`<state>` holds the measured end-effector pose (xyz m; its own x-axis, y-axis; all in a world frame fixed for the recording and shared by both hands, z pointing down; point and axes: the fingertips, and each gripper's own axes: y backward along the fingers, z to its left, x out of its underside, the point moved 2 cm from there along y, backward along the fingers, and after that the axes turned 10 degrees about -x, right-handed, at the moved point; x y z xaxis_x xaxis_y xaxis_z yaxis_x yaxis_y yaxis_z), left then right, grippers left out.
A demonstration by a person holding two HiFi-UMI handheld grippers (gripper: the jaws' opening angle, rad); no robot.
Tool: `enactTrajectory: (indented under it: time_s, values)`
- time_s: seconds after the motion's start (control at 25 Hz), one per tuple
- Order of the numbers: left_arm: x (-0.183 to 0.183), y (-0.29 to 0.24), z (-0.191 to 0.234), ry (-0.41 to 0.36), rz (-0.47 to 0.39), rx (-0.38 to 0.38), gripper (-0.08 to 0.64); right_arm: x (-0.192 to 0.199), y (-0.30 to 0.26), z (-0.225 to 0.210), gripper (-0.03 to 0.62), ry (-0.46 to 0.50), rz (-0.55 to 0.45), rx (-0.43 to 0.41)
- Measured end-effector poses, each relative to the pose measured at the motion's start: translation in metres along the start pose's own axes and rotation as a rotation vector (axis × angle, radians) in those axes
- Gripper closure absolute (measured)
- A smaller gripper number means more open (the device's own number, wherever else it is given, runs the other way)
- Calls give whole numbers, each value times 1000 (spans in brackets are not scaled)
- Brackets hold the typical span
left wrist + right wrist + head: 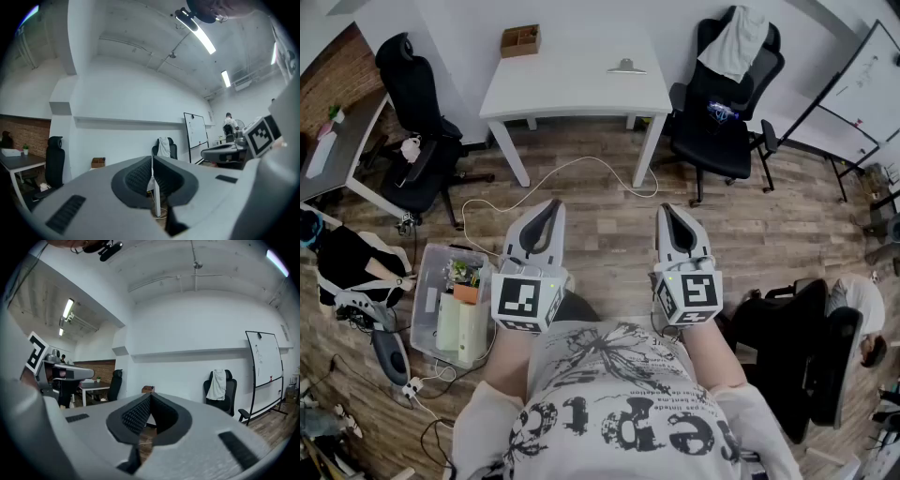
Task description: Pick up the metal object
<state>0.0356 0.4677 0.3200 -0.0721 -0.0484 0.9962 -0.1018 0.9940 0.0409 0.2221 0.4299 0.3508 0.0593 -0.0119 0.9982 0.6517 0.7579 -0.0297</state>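
Note:
A small metal object (626, 67) lies on the white table (572, 84) at the far side of the room, near the table's right end. A wooden box (520, 40) stands at the table's back left corner. Both grippers are held close to the person's body, well short of the table. My left gripper (550, 206) is shut with nothing in it, its pads meeting (152, 164). My right gripper (667, 212) is also shut and empty (149, 400). The wooden box (148, 389) shows just above the right jaws.
Black office chairs stand left (417, 103) and right (724, 94) of the table. A white cable (553, 178) snakes over the wood floor. A clear plastic bin (450, 305) sits at the left. A whiteboard (853, 94) leans at the far right. People sit at both sides.

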Motion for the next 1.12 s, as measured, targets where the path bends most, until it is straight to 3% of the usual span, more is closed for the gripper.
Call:
enactTrajectory:
  time_s: [0.64,1.12]
  values:
    - [13,-19,-9,22,17,21,548,14,-4,-13,600,-25,19,15]
    - [36,-112,16,28,59,35,548,33,-84,-61,600,-39,76,33]
